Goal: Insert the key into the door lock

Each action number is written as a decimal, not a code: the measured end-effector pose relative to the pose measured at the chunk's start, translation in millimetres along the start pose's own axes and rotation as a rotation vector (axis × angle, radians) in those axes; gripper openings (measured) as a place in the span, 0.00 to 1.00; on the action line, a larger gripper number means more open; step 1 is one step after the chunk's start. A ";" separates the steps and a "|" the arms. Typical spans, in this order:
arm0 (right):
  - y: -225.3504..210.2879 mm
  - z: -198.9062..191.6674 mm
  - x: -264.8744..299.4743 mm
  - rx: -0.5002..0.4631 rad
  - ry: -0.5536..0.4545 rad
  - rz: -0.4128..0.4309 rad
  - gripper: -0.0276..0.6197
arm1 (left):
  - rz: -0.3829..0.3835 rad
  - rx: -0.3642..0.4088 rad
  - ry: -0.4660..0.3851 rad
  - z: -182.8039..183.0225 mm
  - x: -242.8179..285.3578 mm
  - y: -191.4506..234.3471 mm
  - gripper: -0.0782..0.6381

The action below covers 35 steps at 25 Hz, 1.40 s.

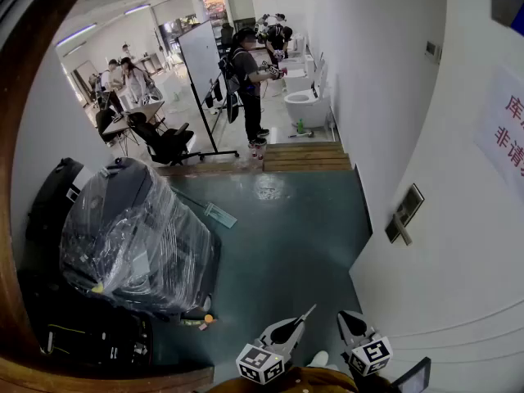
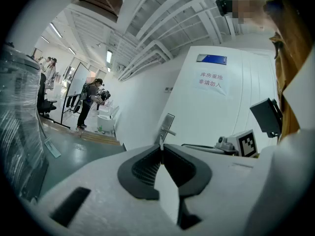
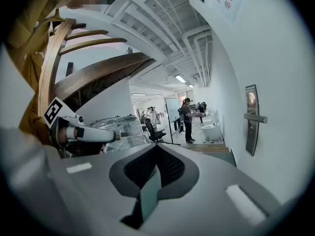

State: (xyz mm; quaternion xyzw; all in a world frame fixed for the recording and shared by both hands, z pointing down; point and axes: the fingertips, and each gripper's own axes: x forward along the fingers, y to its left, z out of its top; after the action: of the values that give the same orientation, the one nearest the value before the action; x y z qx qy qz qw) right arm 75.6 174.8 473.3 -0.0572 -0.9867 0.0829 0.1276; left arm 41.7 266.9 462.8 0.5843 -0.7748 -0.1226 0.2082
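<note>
Grey metal lock plate (image 1: 404, 213) with a lever handle (image 3: 256, 117), mounted on a white door (image 1: 467, 252). Below and left of the lock plate in the head view, well apart from it: left gripper (image 1: 300, 318), jaws closed almost together, pinching a thin key (image 2: 160, 140) with the tip poking out past the pads. In the left gripper view, key tip lined up just beneath the lock plate, not touching it. Closer under the lock plate, also apart from it: right gripper (image 1: 344, 314), jaws pressed fully together, gripping nothing. Above the lock plate on the same door, a paper notice (image 2: 210, 79) with red characters. Beyond the lock plate, along the grey-green floor (image 1: 286, 244): wooden steps (image 1: 307, 155) and a standing person (image 1: 246, 80). Far left of the lock plate, bulky equipment (image 1: 135, 236) wrapped in clear plastic.
</note>
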 end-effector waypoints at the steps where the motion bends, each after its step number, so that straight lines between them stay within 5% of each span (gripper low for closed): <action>1: 0.4 0.3 0.7 -0.002 0.000 0.002 0.05 | 0.003 -0.001 -0.004 0.4 0.1 1.0 0.14; 35: -8.4 -3.2 -32.1 0.008 -0.015 -0.036 0.05 | -0.023 -0.037 0.004 -11.9 5.8 -15.7 0.14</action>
State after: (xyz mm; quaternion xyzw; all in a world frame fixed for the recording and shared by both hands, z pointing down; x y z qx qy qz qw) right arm 106.5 162.8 470.0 -0.0380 -0.9882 0.0851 0.1217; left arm 59.4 257.5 467.6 0.5895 -0.7652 -0.1380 0.2190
